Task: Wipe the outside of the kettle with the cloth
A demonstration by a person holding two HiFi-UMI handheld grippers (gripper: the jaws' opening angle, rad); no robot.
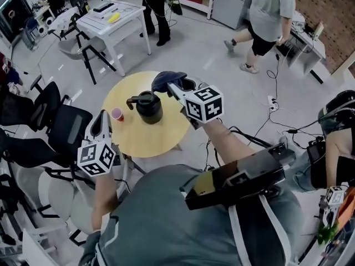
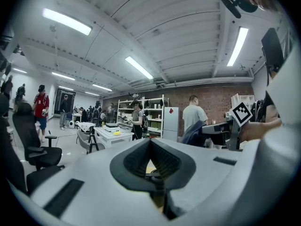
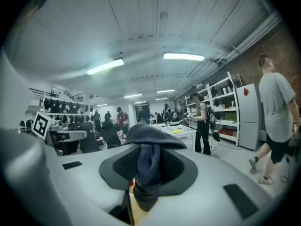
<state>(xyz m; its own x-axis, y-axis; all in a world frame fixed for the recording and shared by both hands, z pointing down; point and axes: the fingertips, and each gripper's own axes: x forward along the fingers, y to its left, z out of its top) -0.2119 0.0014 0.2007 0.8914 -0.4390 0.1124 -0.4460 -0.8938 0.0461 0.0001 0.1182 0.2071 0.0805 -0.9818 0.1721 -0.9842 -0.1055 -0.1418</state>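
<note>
While the right hand-held gripper [image 1: 178, 88] squeezes the cloth [image 1: 166, 80] just right of the kettle [image 1: 148, 107], the clenched, empty left hand-held gripper [image 1: 103, 121] is farther off.

pink cup [image 1: 117, 114] on round yellow table [image 1: 161, 140] | white table [image 1: 113, 21] beyond | black chair [image 1: 61, 127] at left

**A:** what kind of place is this?

**B:** open-plan robotics lab or workshop, I'd say. Behind the round desk [image 1: 145, 142] there's a white desk [image 1: 113, 24], people [image 1: 269, 15] wandering, a brick wall [image 1: 331, 10]. Left of it office chairs [image 1: 61, 123], right of it floor cables [image 1: 260, 129].
</note>
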